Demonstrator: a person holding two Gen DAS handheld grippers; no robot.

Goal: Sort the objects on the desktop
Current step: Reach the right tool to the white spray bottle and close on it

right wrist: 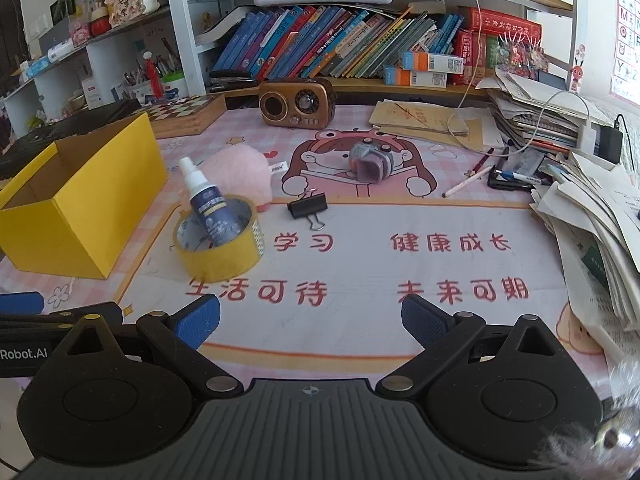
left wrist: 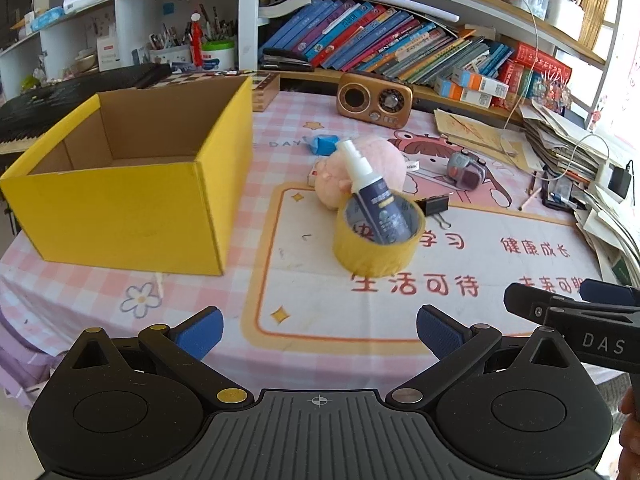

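Observation:
An open yellow cardboard box (left wrist: pixel 132 200) (right wrist: pixel 76 216) stands empty at the left of the desk. A yellow tape roll (left wrist: pixel 378 248) (right wrist: pixel 220 254) lies flat with a small spray bottle (left wrist: pixel 368 184) (right wrist: pixel 204 196) leaning inside it. Behind them rests a pink plush toy (left wrist: pixel 376 160) (right wrist: pixel 240 170). A black binder clip (left wrist: pixel 434 205) (right wrist: pixel 307 205), a blue packet (left wrist: pixel 323 143) and a grey-purple gadget (left wrist: pixel 466 170) (right wrist: pixel 370 160) lie nearby. My left gripper (left wrist: pixel 320 332) and right gripper (right wrist: pixel 310 320) hover open near the desk's front edge, holding nothing.
A brown retro radio (left wrist: pixel 374 100) (right wrist: pixel 298 102) stands at the back before a shelf of books (right wrist: pixel 340 48). A chessboard box (right wrist: pixel 188 114) sits behind the yellow box. Stacked papers (right wrist: pixel 592 216), pens (right wrist: pixel 468 186) and cables crowd the right side.

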